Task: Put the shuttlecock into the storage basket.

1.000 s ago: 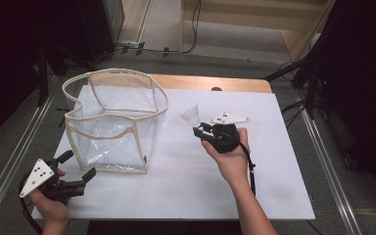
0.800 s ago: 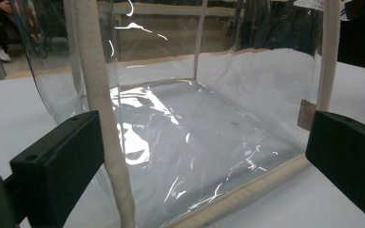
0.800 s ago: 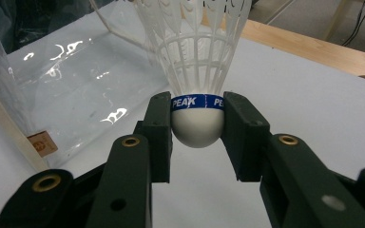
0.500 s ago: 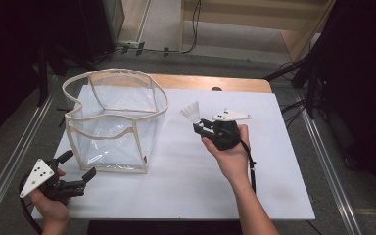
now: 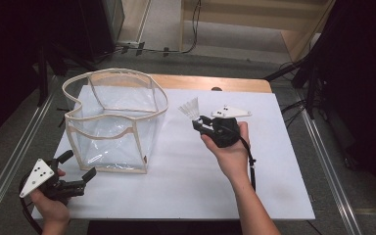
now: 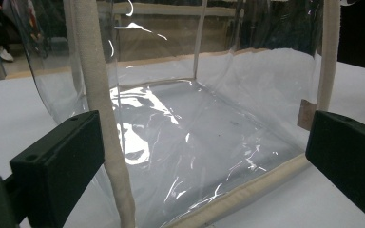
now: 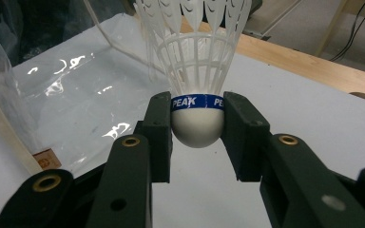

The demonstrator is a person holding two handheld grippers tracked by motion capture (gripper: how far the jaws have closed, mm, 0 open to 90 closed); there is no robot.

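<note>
A white shuttlecock (image 7: 197, 71) with a blue band round its cork is clamped by the cork between the jaws of my right gripper (image 7: 197, 124), feathers pointing away. In the high view the right gripper (image 5: 199, 122) holds the shuttlecock (image 5: 189, 107) above the white table, just right of a clear plastic bag (image 5: 115, 117) with cream fabric edging. My left gripper (image 5: 78, 171) rests near the table's front left corner, jaws open, aimed at the bag's near wall. In the left gripper view, the bag (image 6: 195, 123) stands close ahead of the wide-apart jaws, nothing between them.
The white board (image 5: 254, 186) covers a wooden table (image 5: 215, 82); its right and front parts are bare. Metal rails run along both sides, and cables (image 5: 166, 49) lie on the floor behind. A small tan label (image 7: 46, 159) sits at the bag's lower corner.
The right hand has shifted the shuttlecock slightly up and left, toward the bag. The left gripper has stayed put.
</note>
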